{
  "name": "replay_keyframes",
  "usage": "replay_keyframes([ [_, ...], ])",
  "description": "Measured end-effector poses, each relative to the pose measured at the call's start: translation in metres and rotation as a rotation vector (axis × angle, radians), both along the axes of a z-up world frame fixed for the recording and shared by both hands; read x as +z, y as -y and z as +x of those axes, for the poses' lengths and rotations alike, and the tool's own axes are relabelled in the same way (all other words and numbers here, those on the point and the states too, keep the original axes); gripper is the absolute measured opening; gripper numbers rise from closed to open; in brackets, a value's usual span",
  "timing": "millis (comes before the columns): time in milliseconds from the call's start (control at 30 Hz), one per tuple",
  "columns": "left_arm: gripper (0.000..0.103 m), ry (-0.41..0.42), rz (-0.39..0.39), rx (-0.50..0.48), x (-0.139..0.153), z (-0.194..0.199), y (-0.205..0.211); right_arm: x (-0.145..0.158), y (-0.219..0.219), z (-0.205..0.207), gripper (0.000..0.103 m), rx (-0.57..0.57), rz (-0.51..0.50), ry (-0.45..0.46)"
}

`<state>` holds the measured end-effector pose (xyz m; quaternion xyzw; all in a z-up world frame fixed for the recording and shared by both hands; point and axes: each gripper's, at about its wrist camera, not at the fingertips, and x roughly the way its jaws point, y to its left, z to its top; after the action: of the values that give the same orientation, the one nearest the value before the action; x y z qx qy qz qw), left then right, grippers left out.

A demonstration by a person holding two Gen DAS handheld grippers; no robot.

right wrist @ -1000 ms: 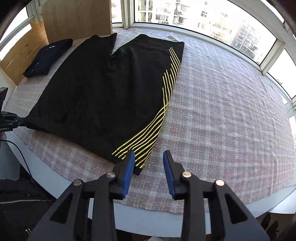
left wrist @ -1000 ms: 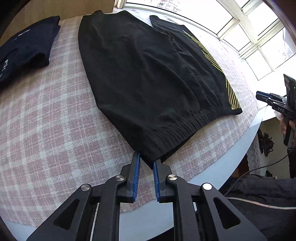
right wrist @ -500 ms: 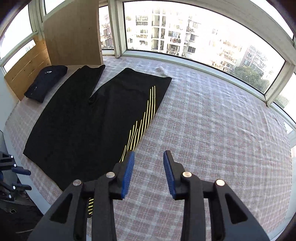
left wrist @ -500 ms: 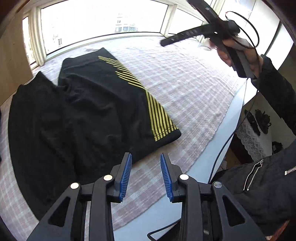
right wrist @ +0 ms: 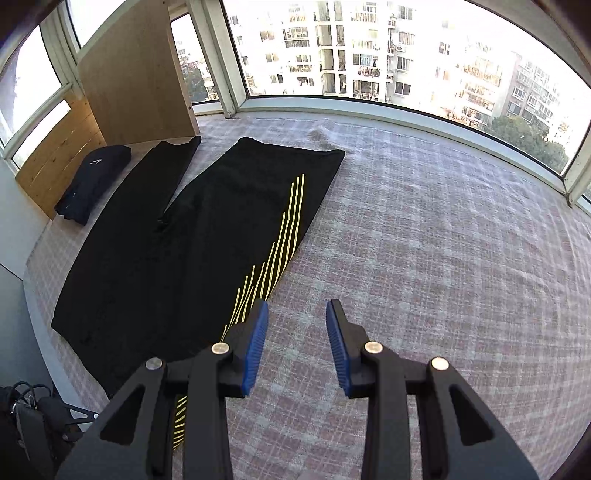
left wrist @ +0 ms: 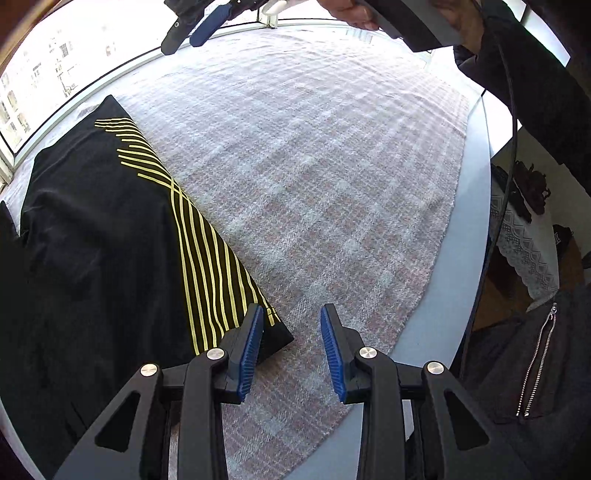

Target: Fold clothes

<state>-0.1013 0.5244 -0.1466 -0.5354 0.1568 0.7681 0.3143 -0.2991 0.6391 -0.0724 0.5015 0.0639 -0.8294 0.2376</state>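
Observation:
Black trousers with yellow stripes (left wrist: 110, 236) lie flat on the pink checked cloth (left wrist: 332, 166). My left gripper (left wrist: 291, 314) is open and empty, just right of the striped waistband corner near the table's front edge. In the right wrist view the trousers (right wrist: 192, 240) spread out to the left, legs pointing away. My right gripper (right wrist: 297, 308) is open and empty, raised above the cloth beside the striped side. It also shows at the top of the left wrist view (left wrist: 199, 26).
A folded dark garment (right wrist: 92, 181) lies at the far left by a wooden panel (right wrist: 136, 74). The grey table edge (left wrist: 476, 229) runs on the right, with the person's dark jacket (left wrist: 524, 369) beyond. Windows line the far side.
My left gripper let go of the waistband's left corner, opened and swung right to the striped corner. My right gripper rose away from the striped corner and stays open.

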Motion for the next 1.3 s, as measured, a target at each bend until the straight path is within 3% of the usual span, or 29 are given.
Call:
replay_keyframes([
  [267, 0.031, 0.014, -0.031, 0.064, -0.008, 0.001, 0.018, 0.008, -0.008, -0.006, 0.032, 0.000, -0.002, -0.010],
  [433, 0.047, -0.005, -0.056, 0.035, -0.010, 0.007, 0.008, 0.009, -0.001, -0.008, 0.032, 0.005, -0.005, -0.007],
  [600, 0.047, -0.040, -0.112, 0.038, -0.017, 0.007, 0.000, 0.006, 0.001, -0.008, 0.032, 0.006, 0.006, -0.002],
  [667, 0.045, -0.026, -0.081, 0.056, -0.016, 0.003, 0.007, 0.005, -0.001, -0.009, 0.032, 0.002, 0.009, 0.002],
  [733, 0.030, 0.004, -0.026, 0.085, -0.014, -0.004, 0.020, 0.003, -0.003, -0.012, 0.032, -0.007, 0.011, 0.006],
  [867, 0.015, 0.094, 0.102, 0.160, -0.013, -0.018, 0.051, -0.003, -0.005, -0.022, 0.032, -0.024, 0.004, 0.021],
  [1167, 0.008, 0.038, 0.202, 0.236, 0.014, -0.021, 0.083, -0.019, 0.010, -0.083, 0.032, -0.094, 0.005, 0.016],
  [1300, 0.008, 0.085, 0.288, 0.355, 0.012, -0.030, 0.093, -0.031, 0.028, -0.131, 0.033, -0.133, 0.004, 0.023],
])
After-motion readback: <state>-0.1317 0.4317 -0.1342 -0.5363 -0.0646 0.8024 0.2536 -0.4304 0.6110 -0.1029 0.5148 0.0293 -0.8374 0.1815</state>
